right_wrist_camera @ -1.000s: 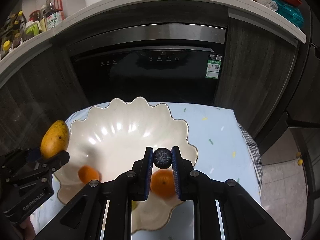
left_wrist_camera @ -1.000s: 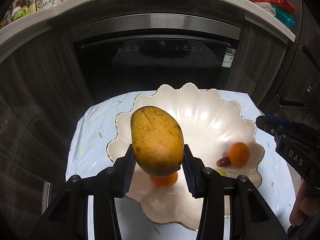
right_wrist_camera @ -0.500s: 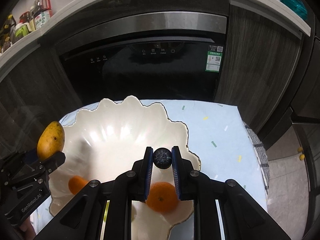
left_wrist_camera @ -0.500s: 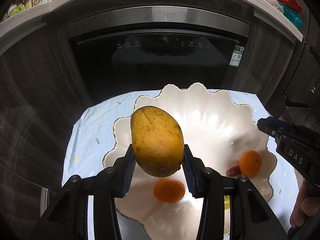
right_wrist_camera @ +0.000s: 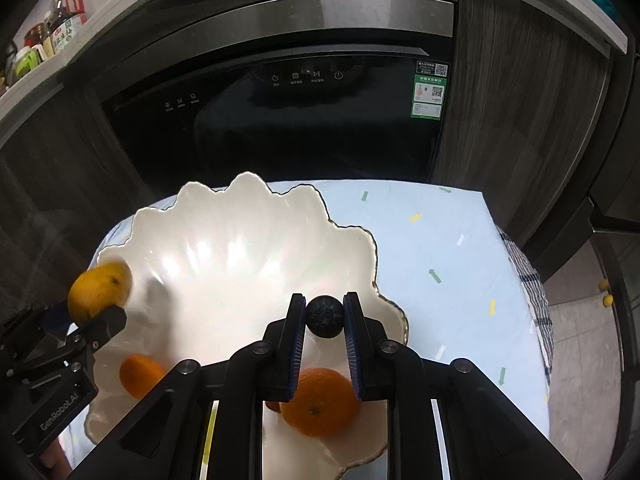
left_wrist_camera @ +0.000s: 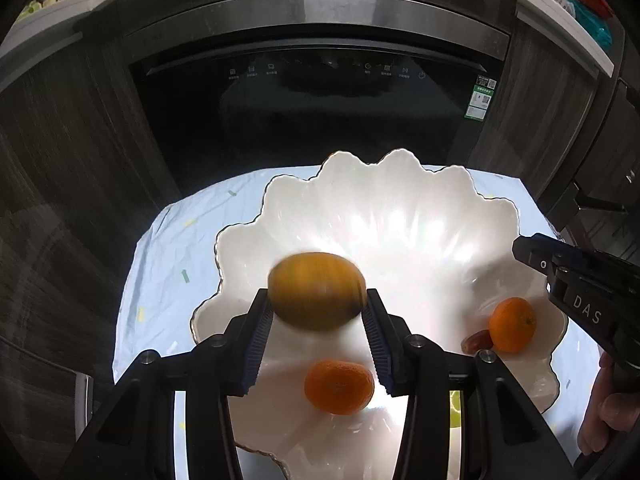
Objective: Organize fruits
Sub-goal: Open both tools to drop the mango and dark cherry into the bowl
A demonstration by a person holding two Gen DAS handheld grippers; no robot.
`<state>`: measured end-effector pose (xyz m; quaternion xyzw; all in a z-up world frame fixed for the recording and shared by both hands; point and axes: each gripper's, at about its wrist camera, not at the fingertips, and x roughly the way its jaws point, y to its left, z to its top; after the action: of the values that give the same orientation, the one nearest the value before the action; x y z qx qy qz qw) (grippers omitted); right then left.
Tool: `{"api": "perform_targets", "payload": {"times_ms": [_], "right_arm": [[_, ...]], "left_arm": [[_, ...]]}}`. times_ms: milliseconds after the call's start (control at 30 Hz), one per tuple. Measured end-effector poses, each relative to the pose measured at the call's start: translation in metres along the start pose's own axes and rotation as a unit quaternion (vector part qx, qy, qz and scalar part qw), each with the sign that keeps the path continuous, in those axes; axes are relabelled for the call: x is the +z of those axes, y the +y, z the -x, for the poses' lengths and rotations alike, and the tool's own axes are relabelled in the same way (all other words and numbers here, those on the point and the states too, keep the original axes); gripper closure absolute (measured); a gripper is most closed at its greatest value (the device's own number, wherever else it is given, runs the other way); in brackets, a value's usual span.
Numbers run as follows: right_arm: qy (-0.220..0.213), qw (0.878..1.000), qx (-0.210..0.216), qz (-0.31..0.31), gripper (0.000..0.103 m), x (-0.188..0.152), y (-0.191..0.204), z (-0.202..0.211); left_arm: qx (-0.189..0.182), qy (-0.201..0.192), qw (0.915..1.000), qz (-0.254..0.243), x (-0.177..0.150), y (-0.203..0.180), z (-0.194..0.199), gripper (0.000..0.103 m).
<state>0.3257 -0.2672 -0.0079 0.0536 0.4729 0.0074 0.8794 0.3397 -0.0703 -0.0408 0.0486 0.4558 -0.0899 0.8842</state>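
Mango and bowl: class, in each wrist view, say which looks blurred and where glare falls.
Left wrist view: the mango is streaked with motion blur, and glare whitens the bowl. Right wrist view: the mango is softer-edged, bowl glare milder, dark fruit sharp.

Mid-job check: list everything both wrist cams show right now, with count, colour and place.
mango: 1, yellow, motion-blurred between the left gripper's fingers, over the bowl
dark round fruit: 1, near black, pinched between the right gripper's fingers, over the bowl's right rim
oranges: 2, orange, lying in the bowl
small reddish fruit: 1, dark red, against the right-hand orange
yellow-green item: 1, mostly hidden behind a finger, kind unclear
bowl: 1, white, scalloped rim, on the cloth
cloth: 1, pale blue with small coloured marks, under the bowl
appliance: 1, black front, behind
bottles: several, counter top left
left gripper: black, opening appears wider than the mango
right gripper: black, shut on the dark fruit
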Motion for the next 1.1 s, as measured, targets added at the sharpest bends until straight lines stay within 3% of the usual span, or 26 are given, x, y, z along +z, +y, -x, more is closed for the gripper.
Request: {"api": "perform_targets", "payload": {"times_ms": [133,167,233,333,600,1100], "right_arm": [[0.004,1.0,0.001,0.002,0.079,0.0,-0.001,-0.001],[0.003,1.0,-0.001,0.001,0.074,0.0,-0.001,0.0],[-0.004,1.0,-0.006,0.0,0.05,0.0,-0.001,0.003],[-0.015,1.0,-0.013,-0.001,0.039,0.001,0.0,0.009],[-0.024,1.0,-0.011,-0.003,0.03,-0.001,-0.001,0.021],[-0.045,0.999,-0.007,0.0,0.029,-0.013,0.002,0.058]], "left_arm": [[0.006,-0.012,0.9999,0.0,0.001,0.0,0.005,0.047],[0.006,-0.013,0.9999,0.0,0.002,0.0,0.006,0.045],[0.009,-0.015,0.9998,-0.002,0.002,0.001,0.008,0.042],[0.012,-0.018,0.9998,0.0,0.001,0.001,0.012,0.036],[0.015,-0.027,0.9995,0.001,-0.002,-0.001,0.023,0.029],[0.018,-0.032,0.9993,0.003,-0.017,-0.005,0.054,0.028]]}}
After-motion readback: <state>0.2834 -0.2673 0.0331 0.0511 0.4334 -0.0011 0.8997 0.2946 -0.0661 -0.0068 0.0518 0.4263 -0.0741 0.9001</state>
